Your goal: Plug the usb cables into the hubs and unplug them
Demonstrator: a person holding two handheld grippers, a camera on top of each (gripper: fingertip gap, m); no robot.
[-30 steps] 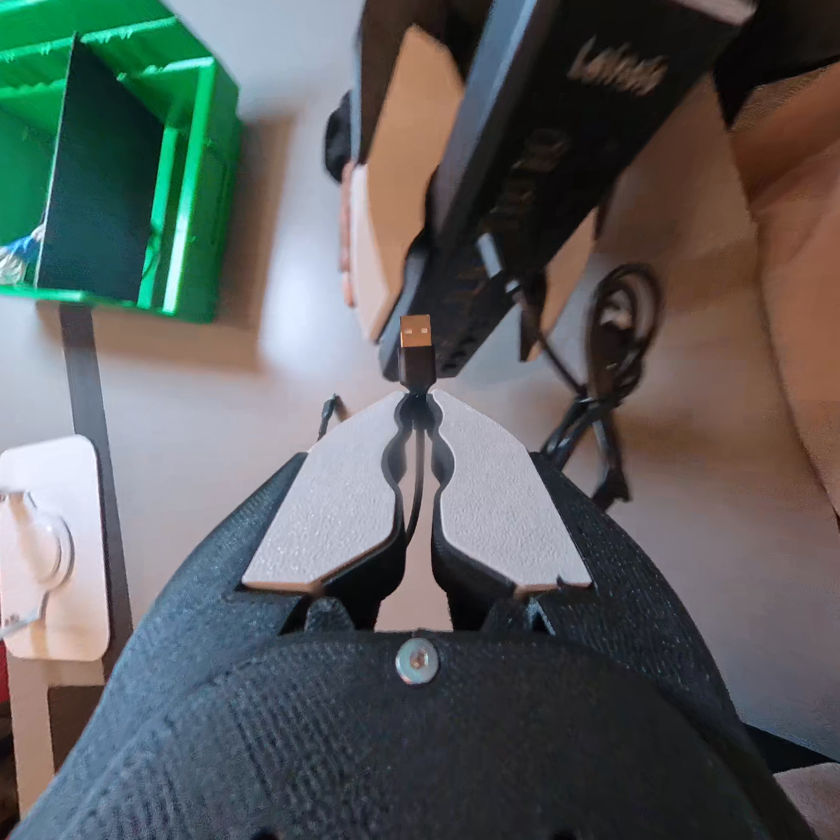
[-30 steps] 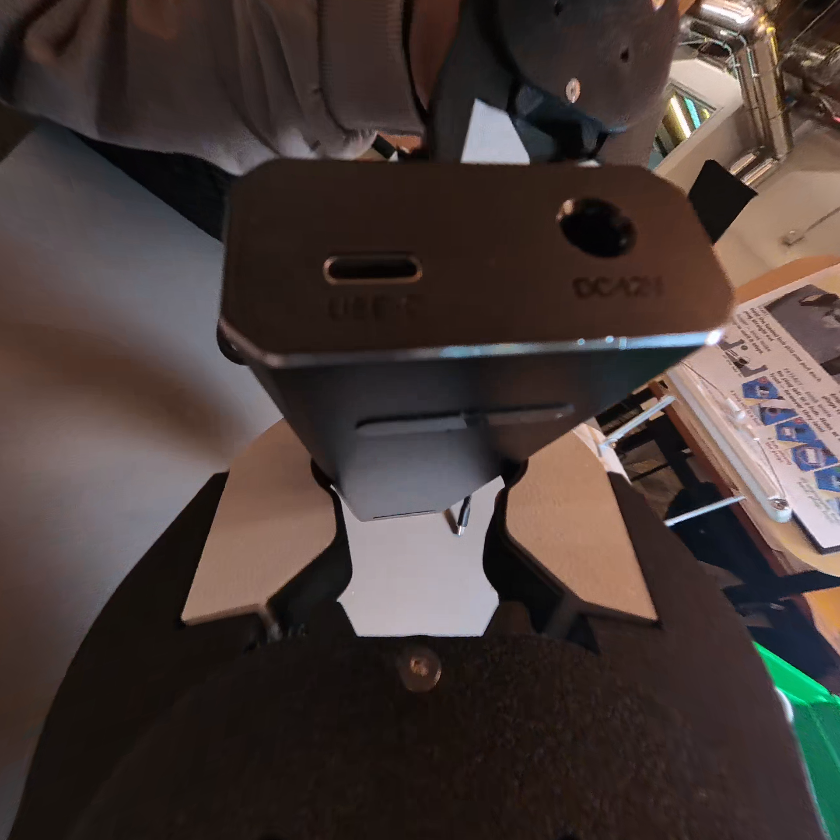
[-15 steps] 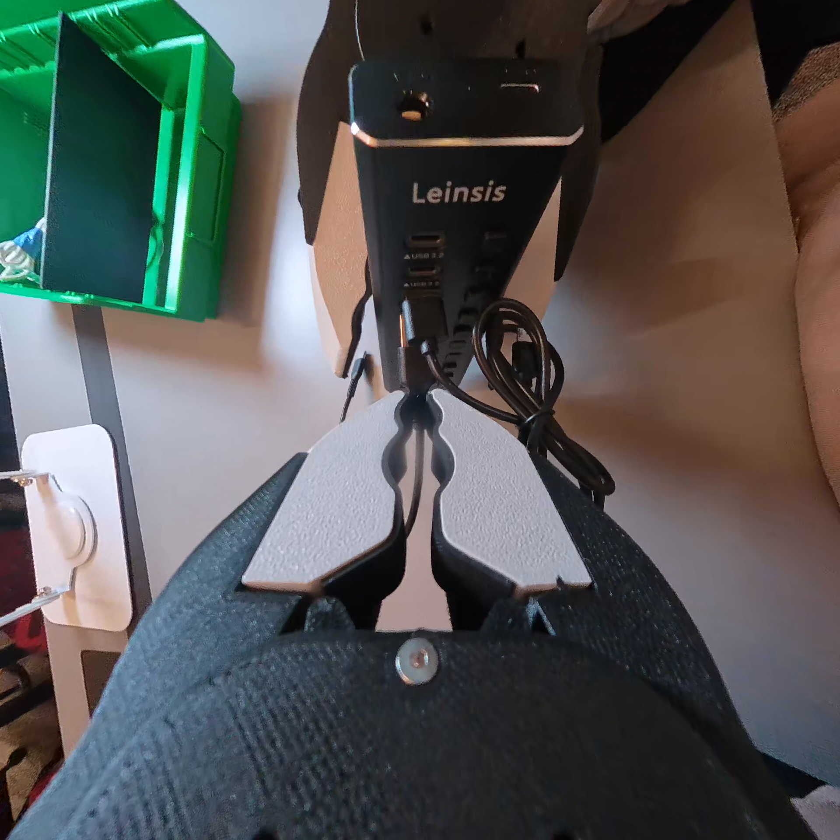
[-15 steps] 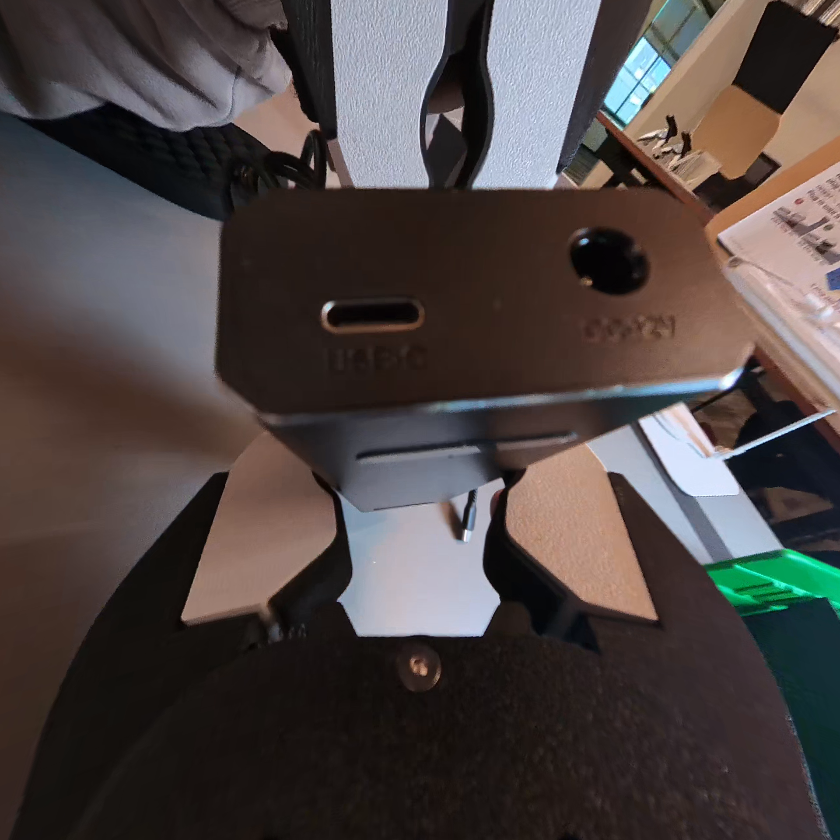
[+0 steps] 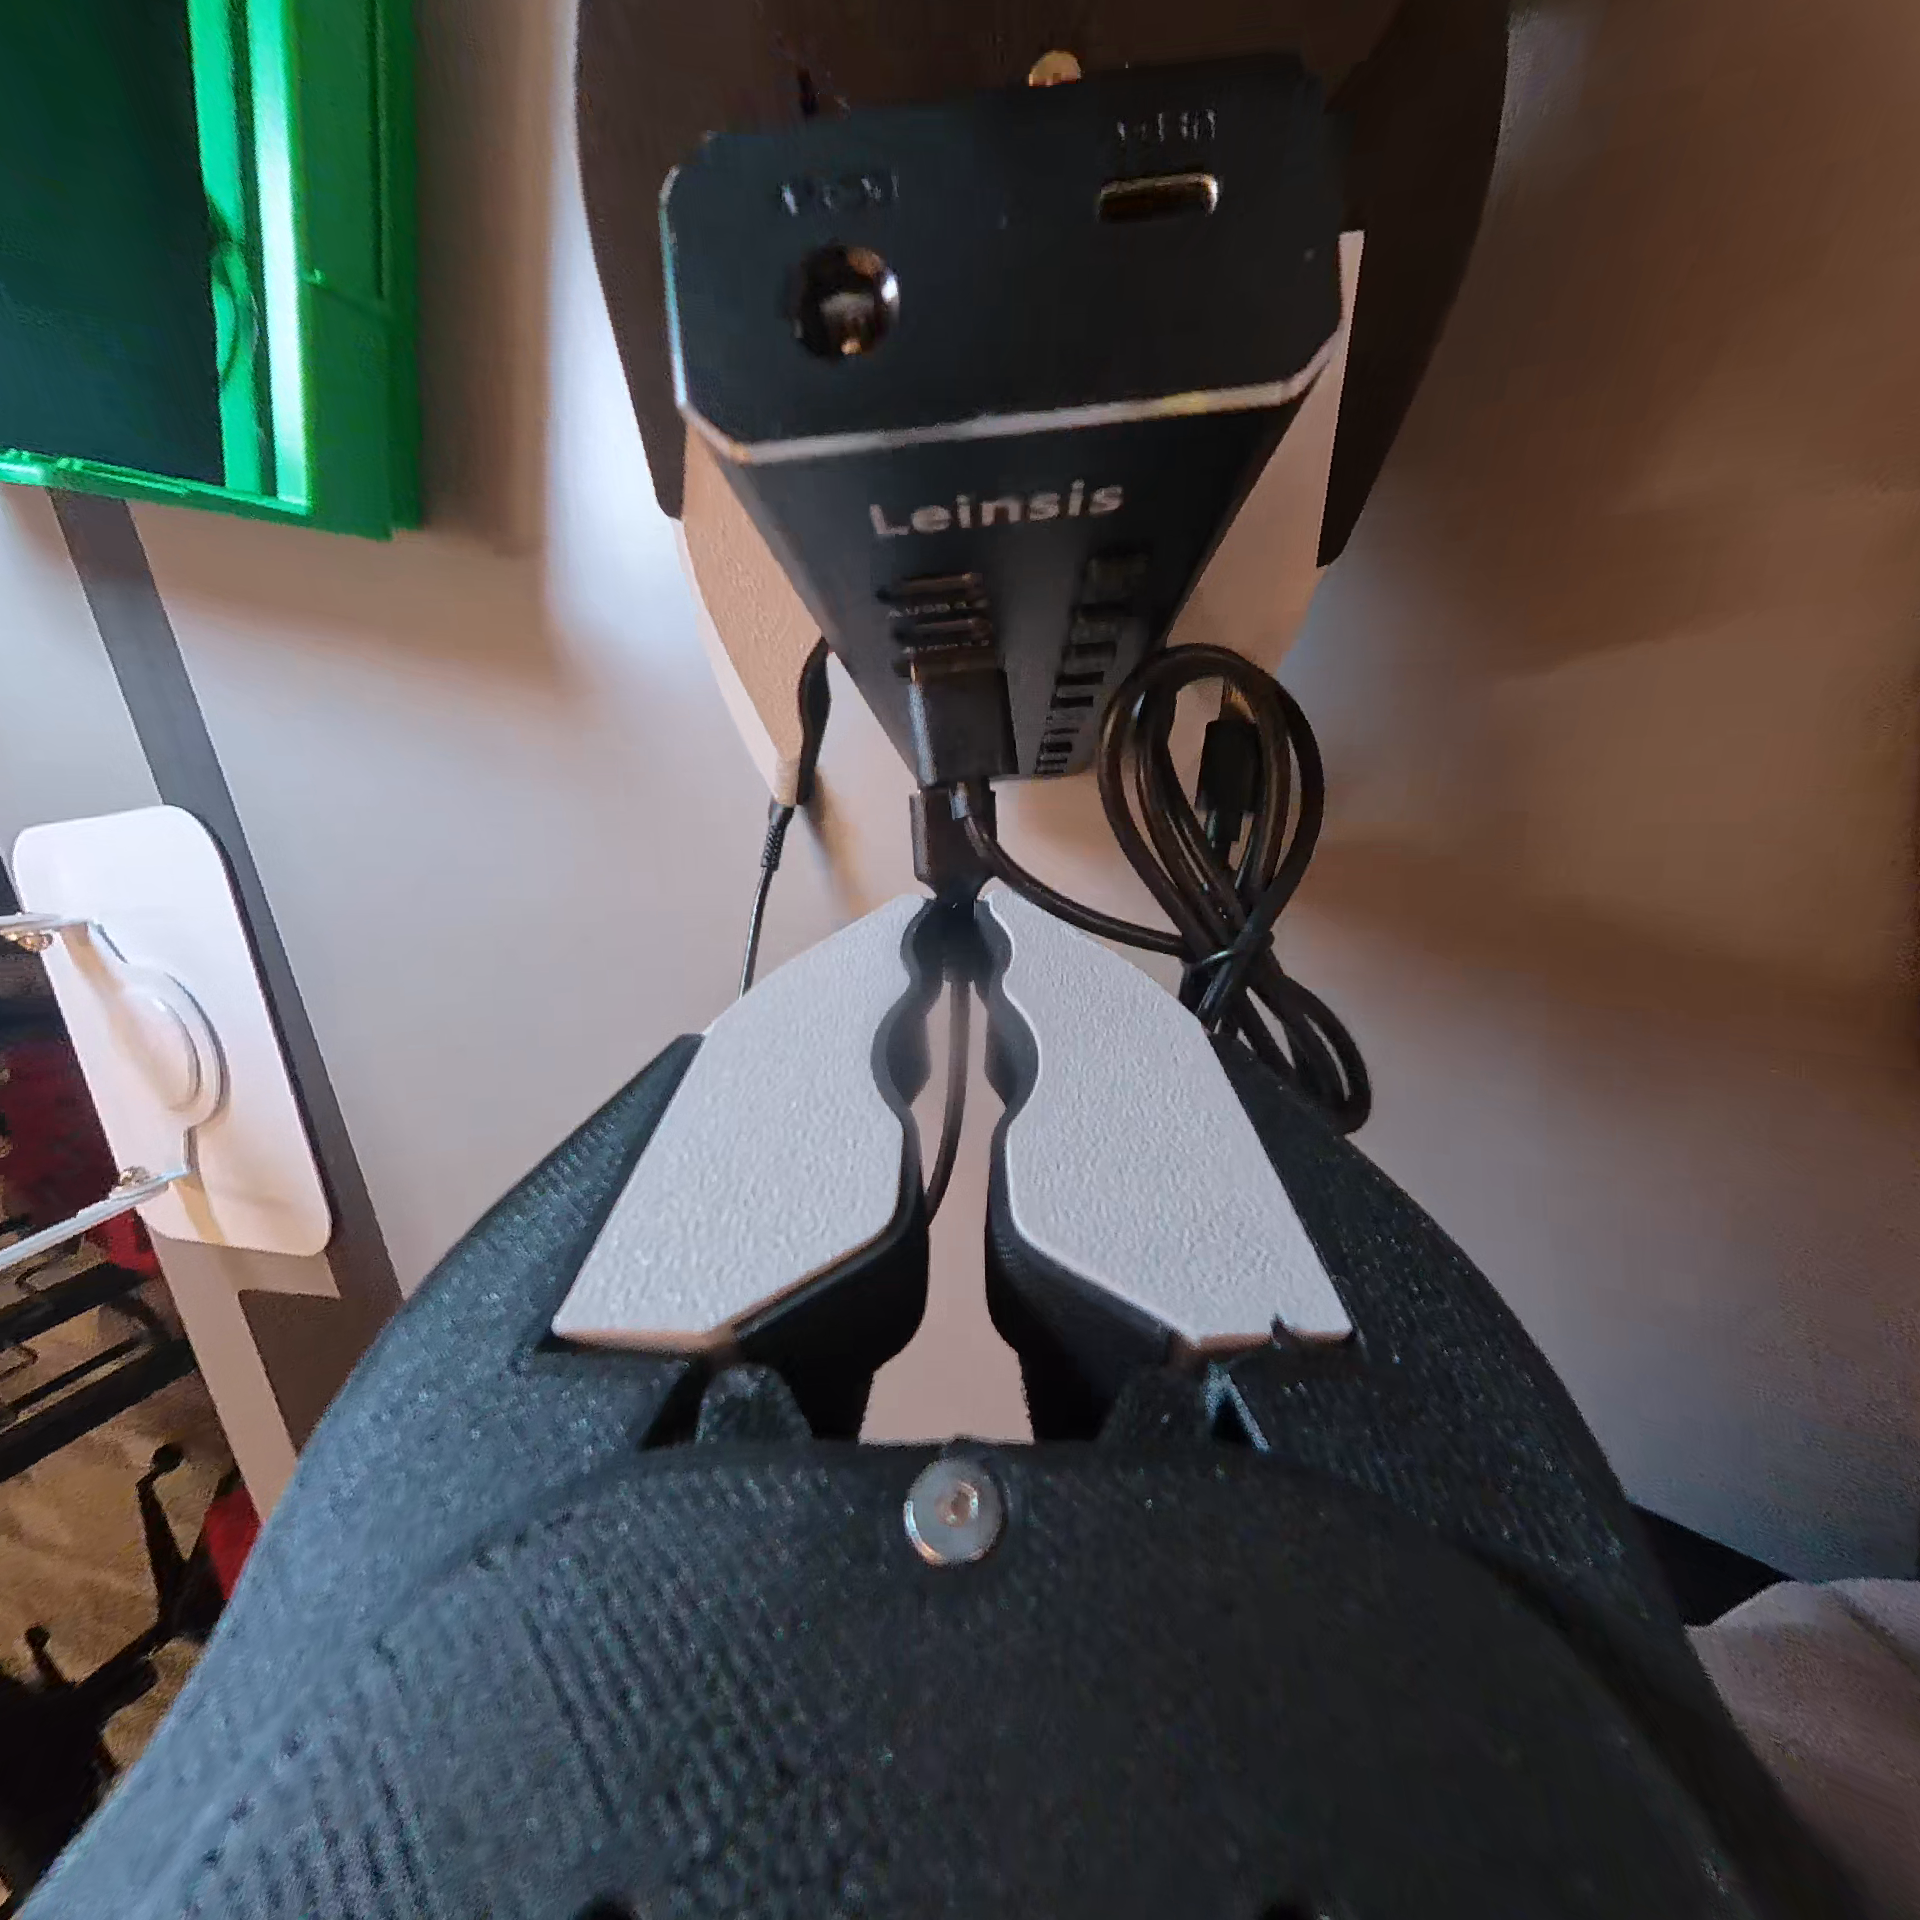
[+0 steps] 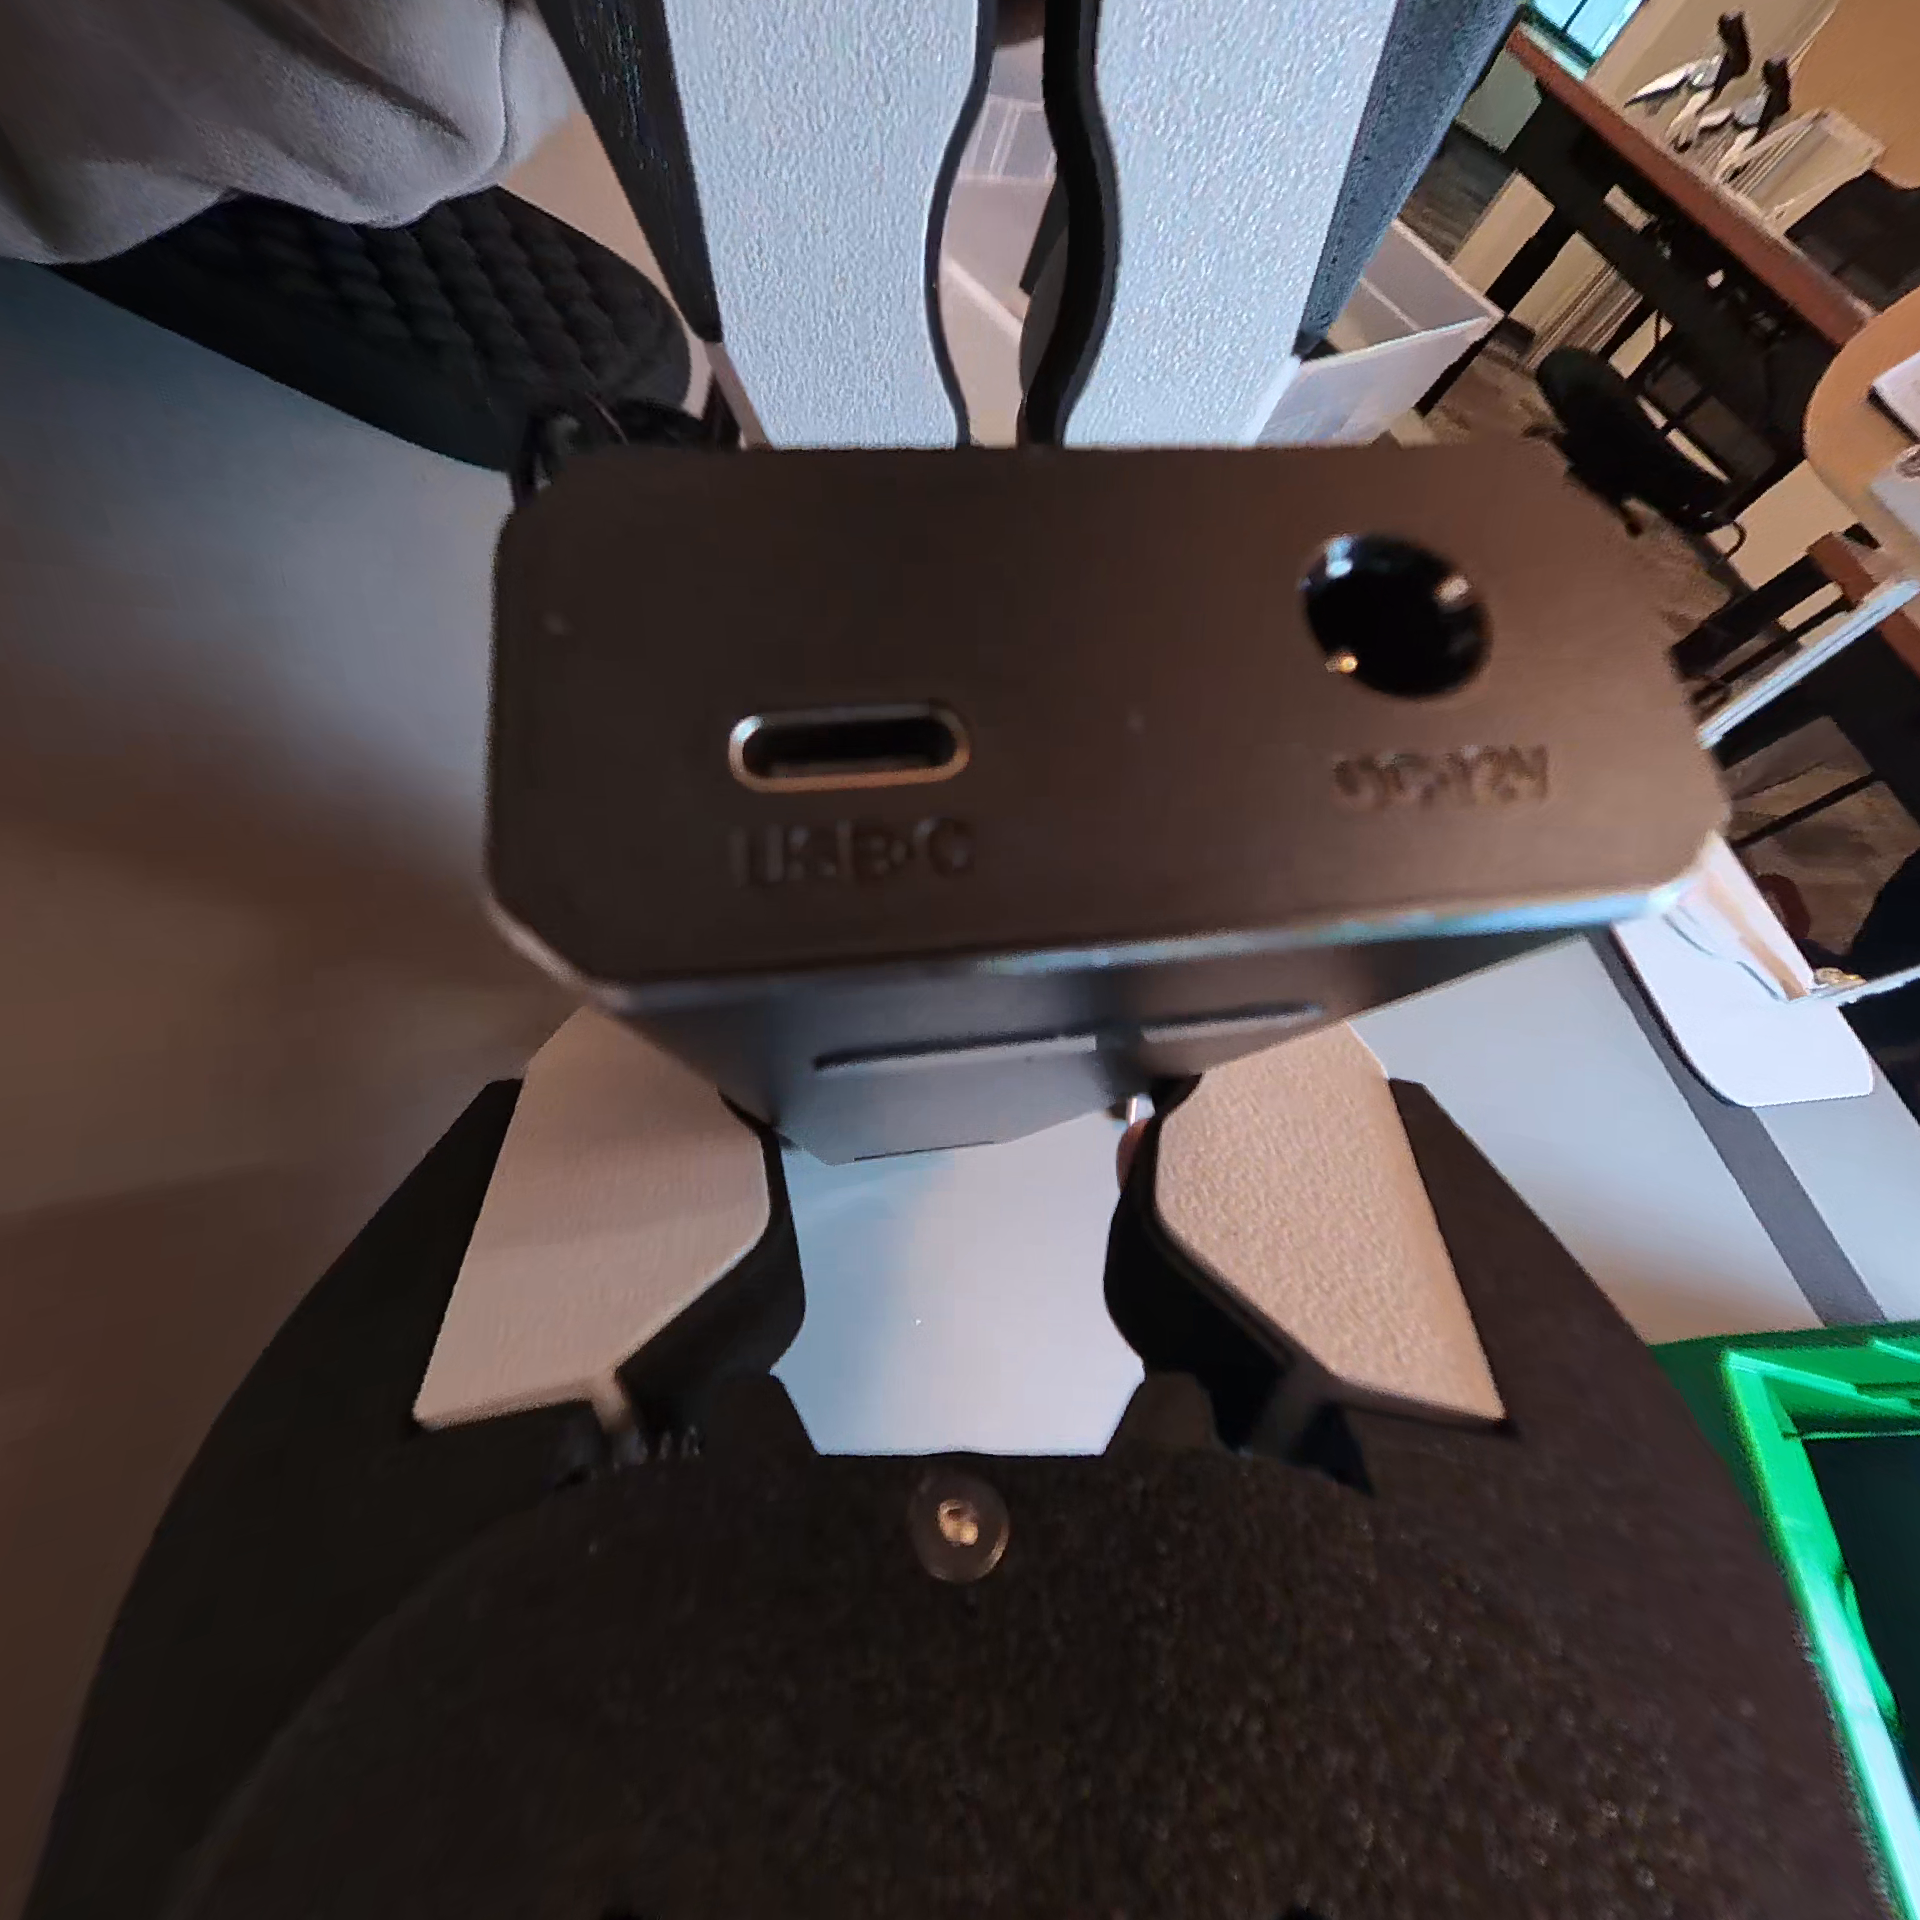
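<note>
My left gripper [image 5: 951, 914] is shut on the black plug of a USB cable [image 5: 938, 844], whose cord runs back between the fingers. The plug's metal tip is hidden against the port face of the black USB hub [image 5: 997, 312]; I cannot tell whether it is seated. A second black plug [image 5: 958, 717] sits in a hub port just above, and its cord loops into a coil [image 5: 1210, 831]. My right gripper [image 6: 956, 1132] is shut on the hub [image 6: 1039, 727] and holds it off the table. The left gripper's pale fingers [image 6: 821, 208] show behind the hub.
A green bin [image 5: 312, 260] stands at the upper left on the pale table [image 5: 468, 727] and shows at the lower right in the right wrist view [image 6: 1787, 1455]. A white bracket [image 5: 156, 1039] sits at the table's left edge. A grey sleeve [image 6: 208, 94] is at the upper left. Both grippers' tips are close together, under 4 cm apart.
The hub swung round to face my left gripper and came closer. The held plug's gold tip, free a second ago, is now hidden at the hub's port face.
</note>
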